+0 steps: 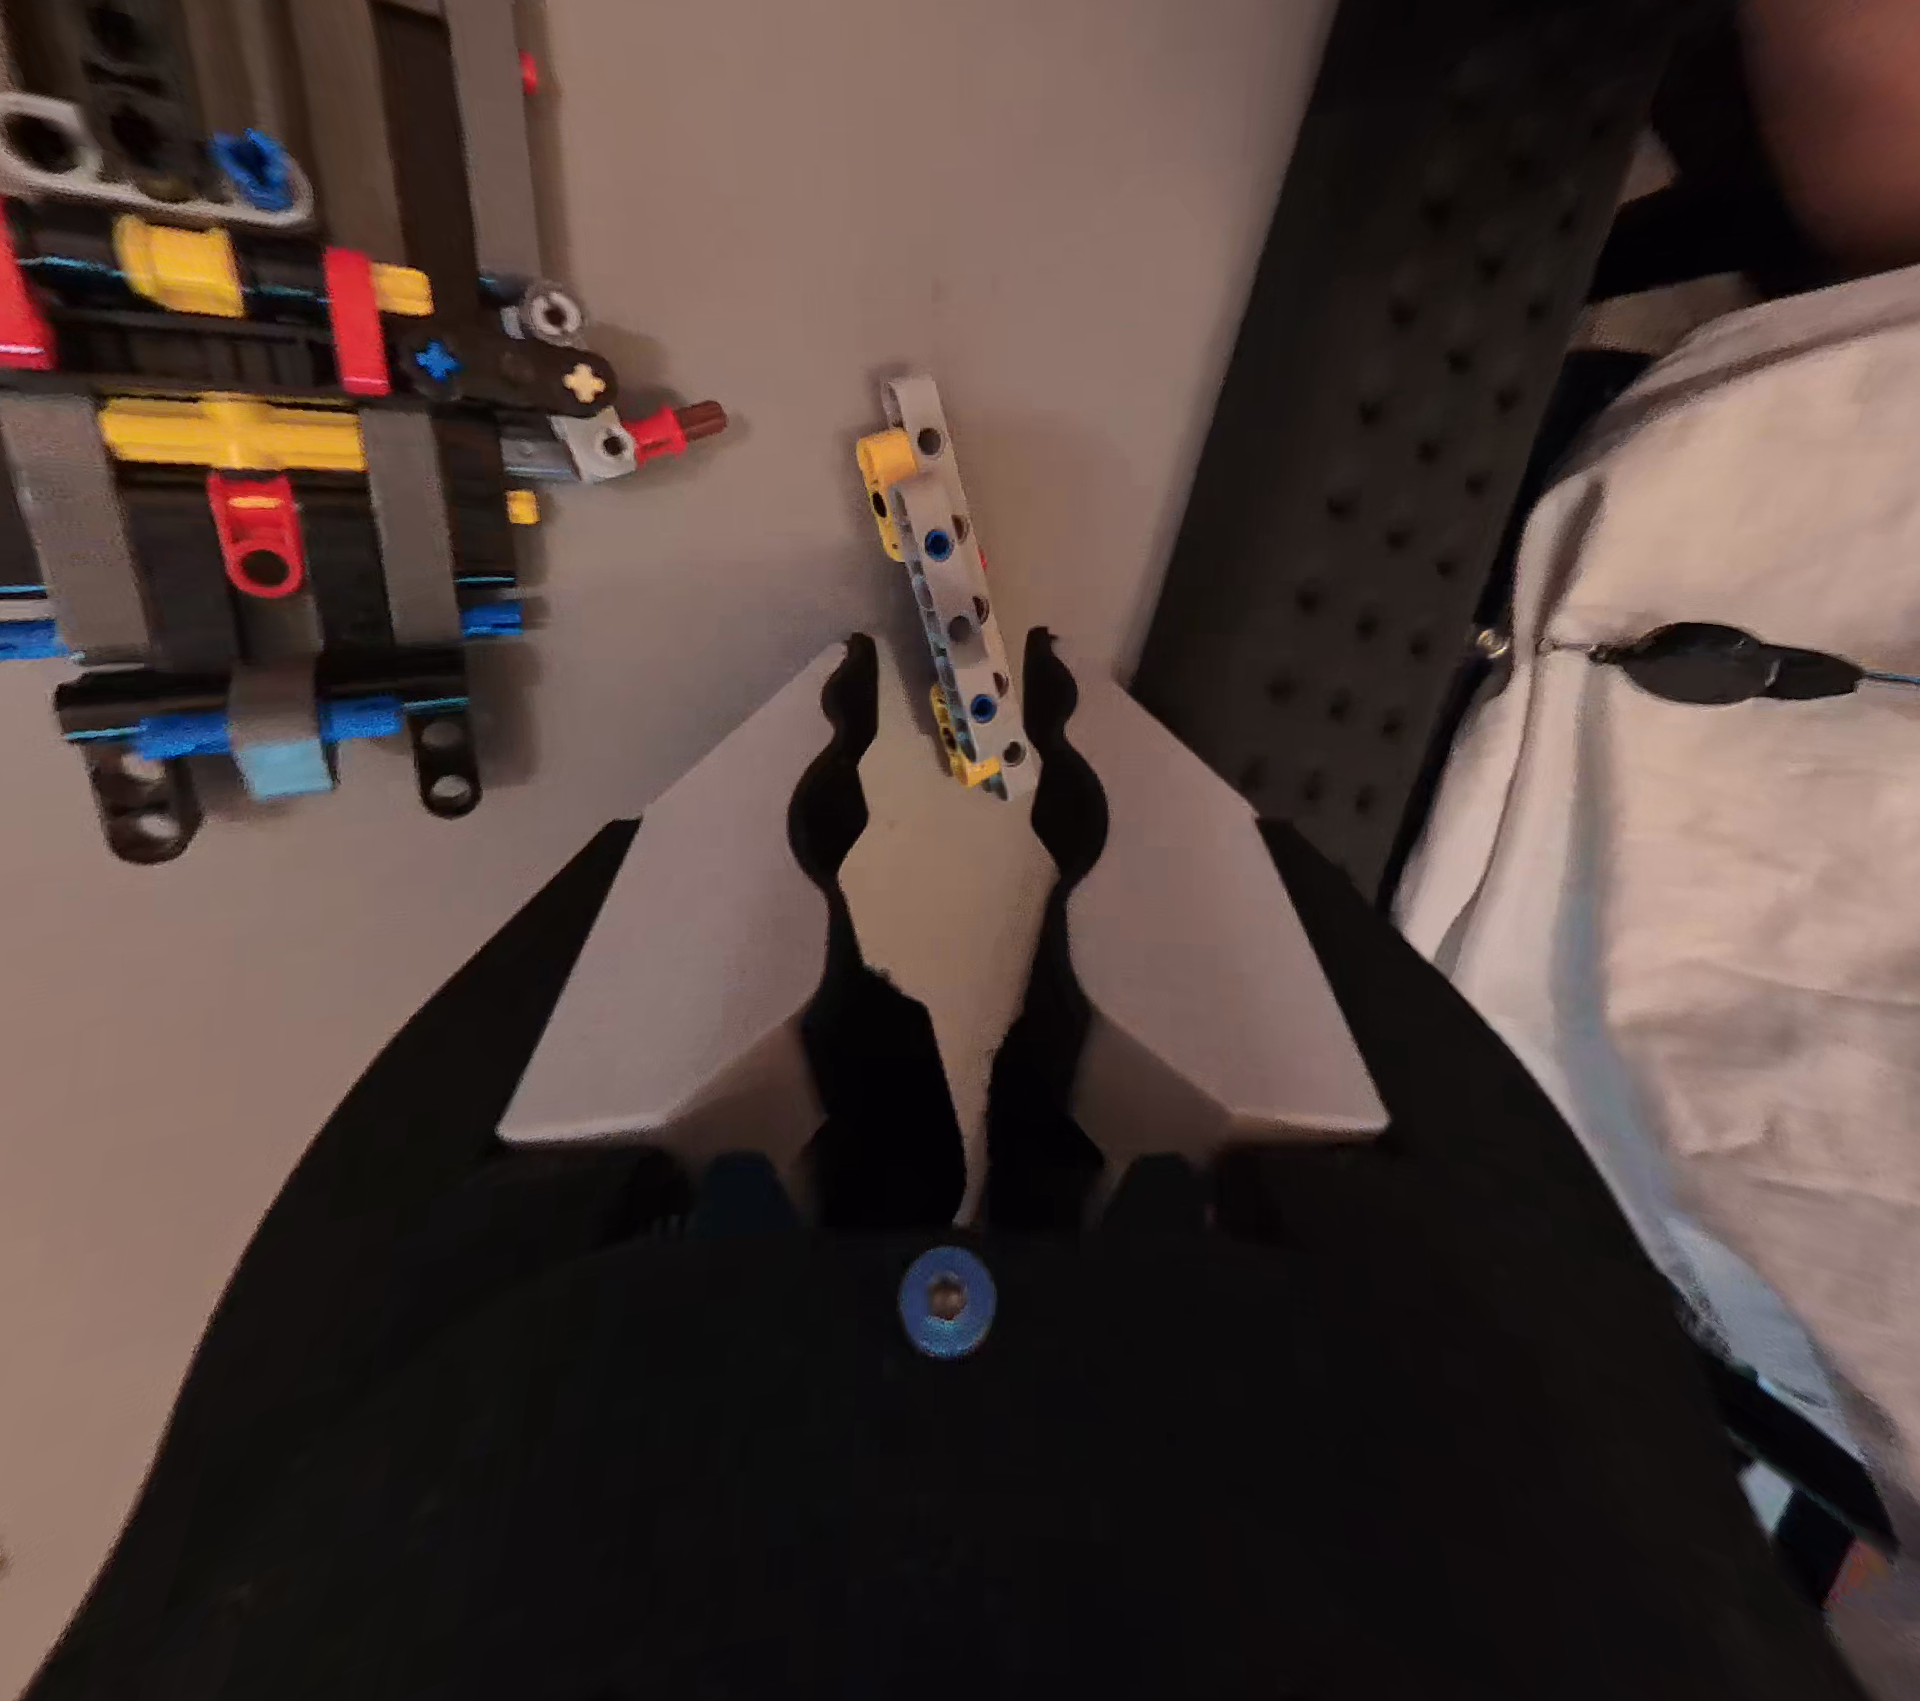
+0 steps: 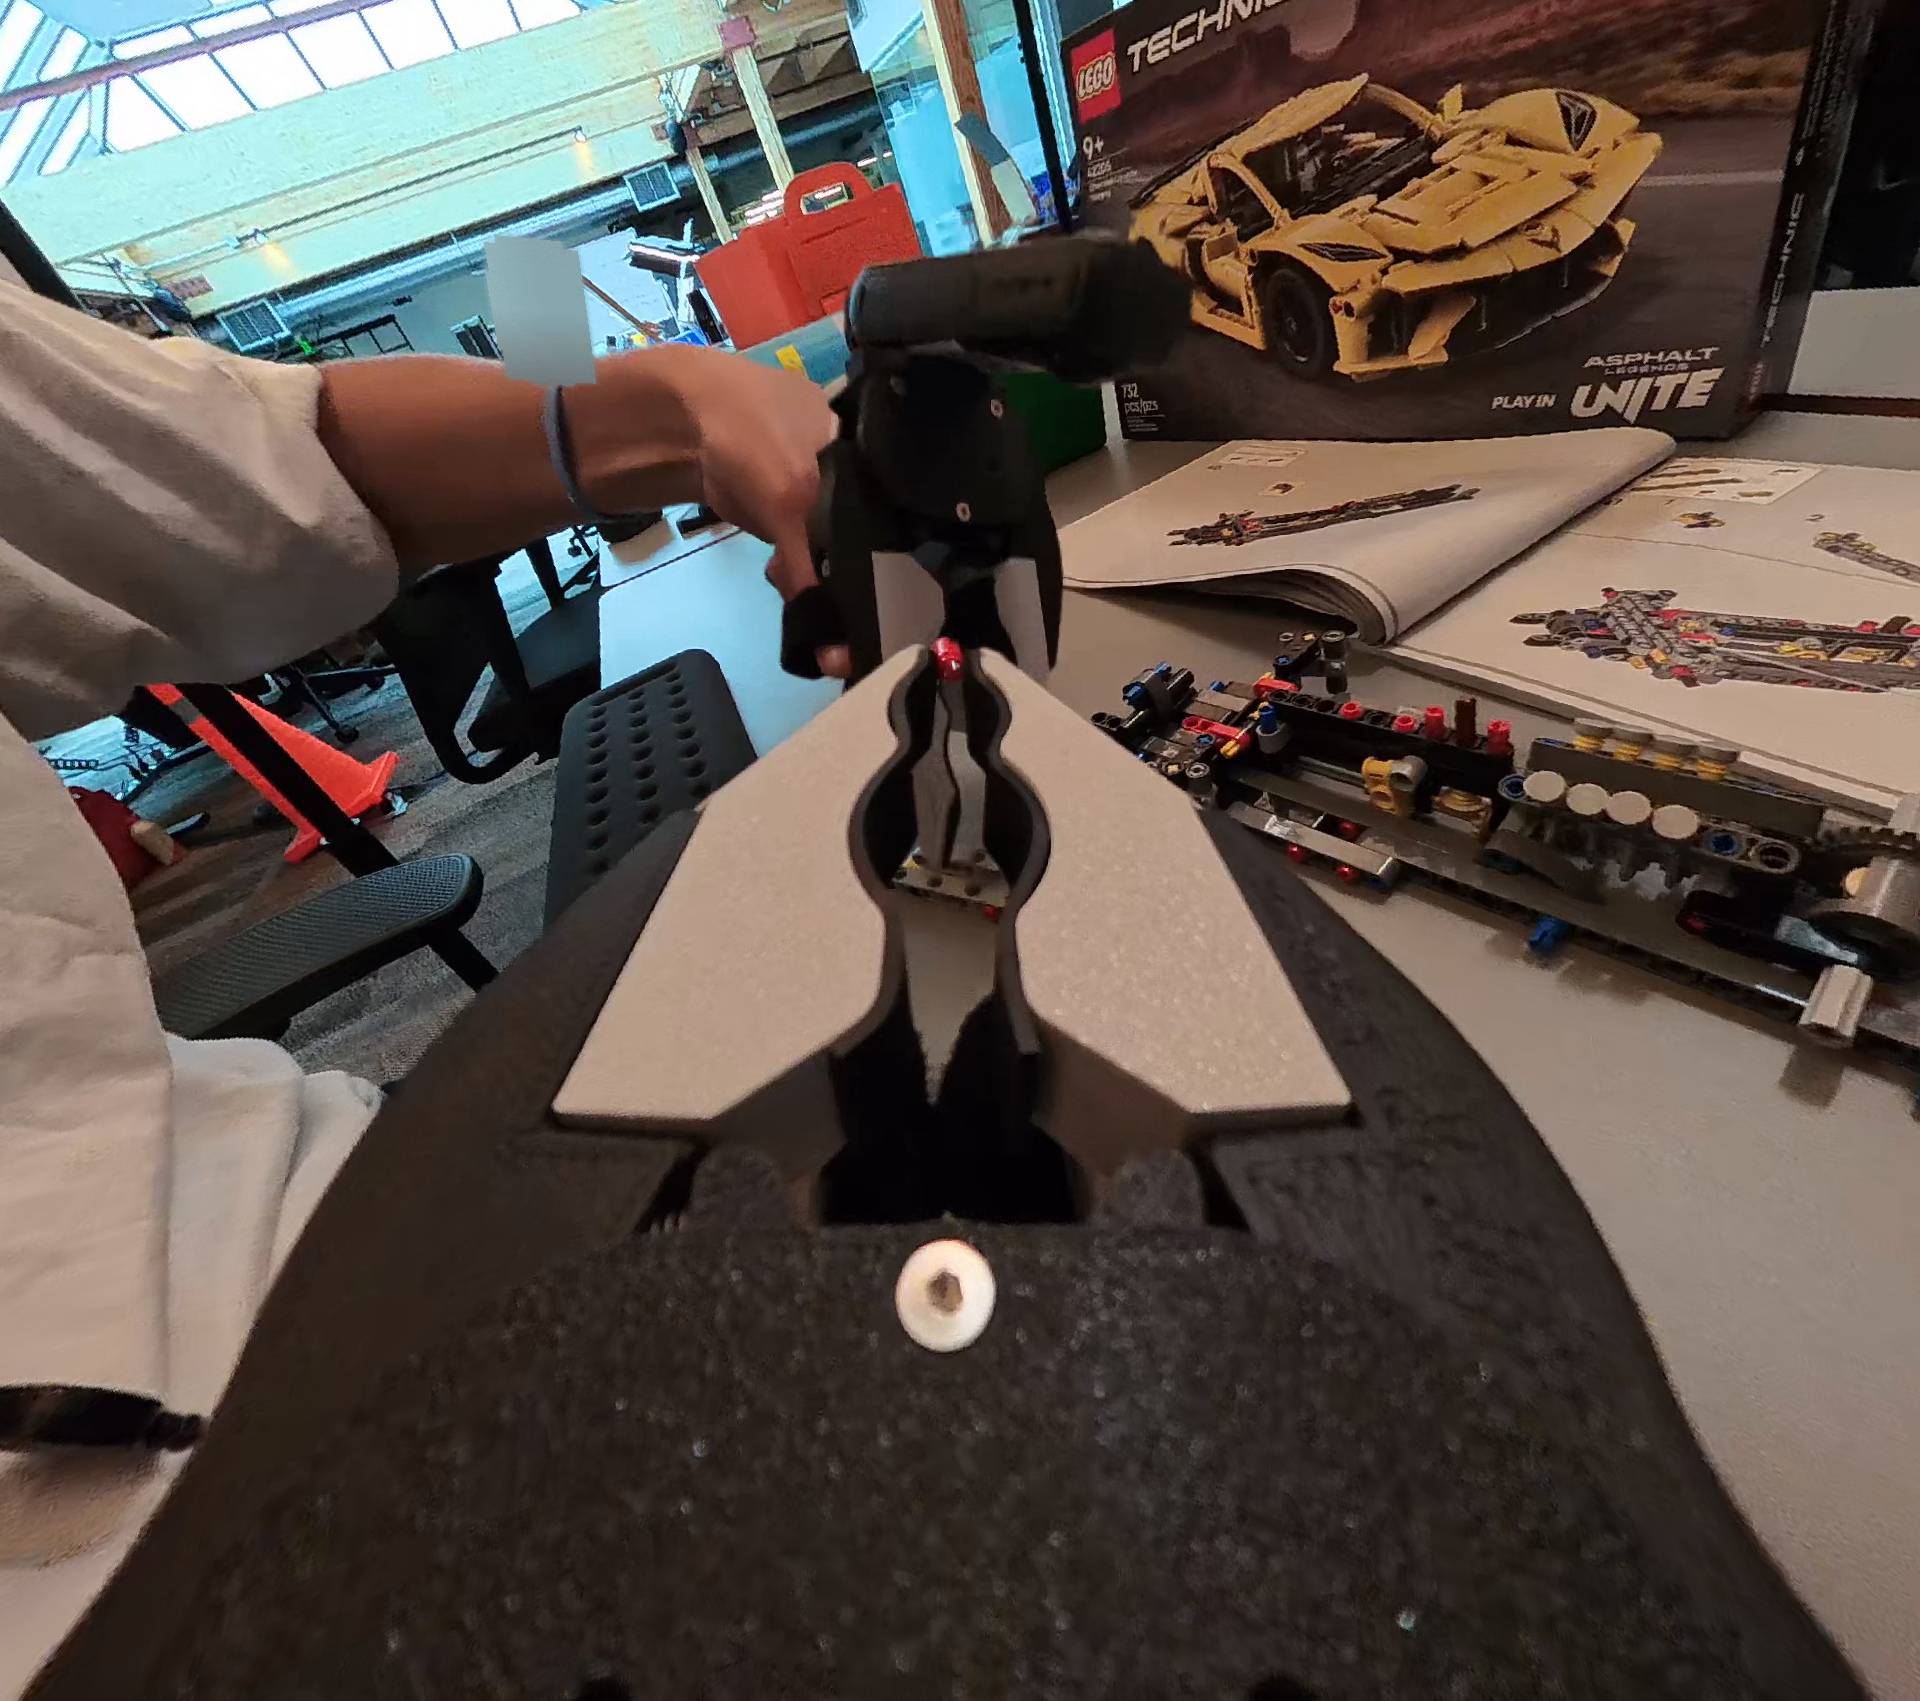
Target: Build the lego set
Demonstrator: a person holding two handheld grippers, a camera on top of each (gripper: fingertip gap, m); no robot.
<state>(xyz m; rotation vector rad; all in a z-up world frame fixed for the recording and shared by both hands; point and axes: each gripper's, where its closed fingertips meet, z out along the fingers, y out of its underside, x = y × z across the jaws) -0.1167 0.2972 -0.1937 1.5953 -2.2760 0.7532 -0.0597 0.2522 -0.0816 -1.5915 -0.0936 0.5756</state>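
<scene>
A small grey beam assembly with yellow connectors and blue pins lies on the grey table. My left gripper is open and points down, its fingertips on either side of the assembly's near end; the right finger is close against it and the left finger stands apart. The left gripper also shows in the right wrist view, held by a hand. My right gripper is shut on a small red pin, just in front of the left gripper. The assembly shows low between my right fingers.
The long car chassis build lies left of the left gripper and also shows in the right wrist view. An open instruction booklet and the set's box stand behind it. A black perforated chair is at the table's edge, beside the person's light shirt. My hands' fingertips stand some 12 cm from each other.
</scene>
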